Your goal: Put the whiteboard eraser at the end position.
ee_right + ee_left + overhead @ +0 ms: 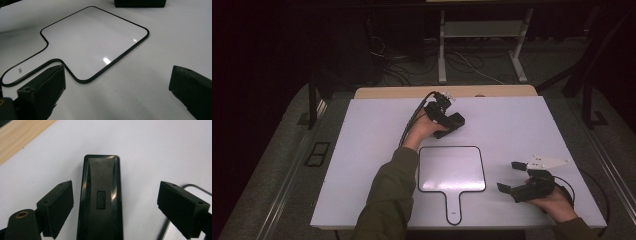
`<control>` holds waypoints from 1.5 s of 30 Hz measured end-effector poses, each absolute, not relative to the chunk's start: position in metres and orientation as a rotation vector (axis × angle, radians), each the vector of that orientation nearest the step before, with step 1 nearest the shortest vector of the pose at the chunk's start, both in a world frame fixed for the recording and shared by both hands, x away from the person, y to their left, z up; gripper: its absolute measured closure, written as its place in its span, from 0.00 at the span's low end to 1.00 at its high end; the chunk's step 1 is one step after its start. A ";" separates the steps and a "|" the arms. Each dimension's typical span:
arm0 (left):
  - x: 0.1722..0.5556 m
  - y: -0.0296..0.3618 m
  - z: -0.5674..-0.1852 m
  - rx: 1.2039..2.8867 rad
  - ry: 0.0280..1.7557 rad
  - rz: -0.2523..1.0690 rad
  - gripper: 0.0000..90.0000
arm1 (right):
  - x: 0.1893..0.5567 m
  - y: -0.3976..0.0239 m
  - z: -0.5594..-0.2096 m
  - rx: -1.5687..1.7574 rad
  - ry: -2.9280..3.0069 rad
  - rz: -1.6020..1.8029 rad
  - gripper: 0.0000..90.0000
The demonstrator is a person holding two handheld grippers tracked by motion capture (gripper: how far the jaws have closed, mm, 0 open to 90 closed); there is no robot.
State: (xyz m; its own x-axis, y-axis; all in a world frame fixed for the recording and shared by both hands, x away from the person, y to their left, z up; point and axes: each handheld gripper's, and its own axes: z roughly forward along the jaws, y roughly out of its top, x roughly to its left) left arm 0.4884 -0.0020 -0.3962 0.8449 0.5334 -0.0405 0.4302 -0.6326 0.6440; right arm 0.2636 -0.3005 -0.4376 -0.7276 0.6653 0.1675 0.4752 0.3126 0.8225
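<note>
A black oblong block (100, 200) with a small embossed mark lies flat on the white table top (362, 150), far centre. My left gripper (116, 185) stands over it, open, one jaw on either side and a gap between each pad and the block. In the high view that gripper (451, 122) is held in a hand on a green sleeve. A small white paddle-shaped board (452, 170) with a black rim lies at the near centre, handle toward me. My right gripper (508, 175) rests open at the near right, nothing between its jaws, facing the board (95, 37).
A wooden strip (387, 92) runs along the table's far edge, and it shows at the top left in the left gripper view (20, 137). Beyond the table are metal frame legs (442, 50) and cables on a dark floor. The block's near end (140, 3) shows in the right gripper view.
</note>
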 end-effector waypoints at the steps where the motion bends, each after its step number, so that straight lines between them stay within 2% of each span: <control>1: 0.486 0.000 -0.395 2.339 0.695 0.202 0.13 | 0.264 -0.301 -0.438 1.053 2.373 1.381 0.00; 13: 0.459 0.021 -0.389 2.278 0.659 0.224 0.07 | 0.266 -0.302 -0.441 1.064 2.372 1.385 0.00; 20: 0.443 0.034 -0.390 2.253 0.692 0.243 0.00 | 0.269 -0.299 -0.443 1.059 2.376 1.391 0.00; 45: 0.368 0.090 -0.393 2.152 0.697 0.288 0.00 | 0.268 -0.298 -0.443 1.071 2.373 1.377 0.00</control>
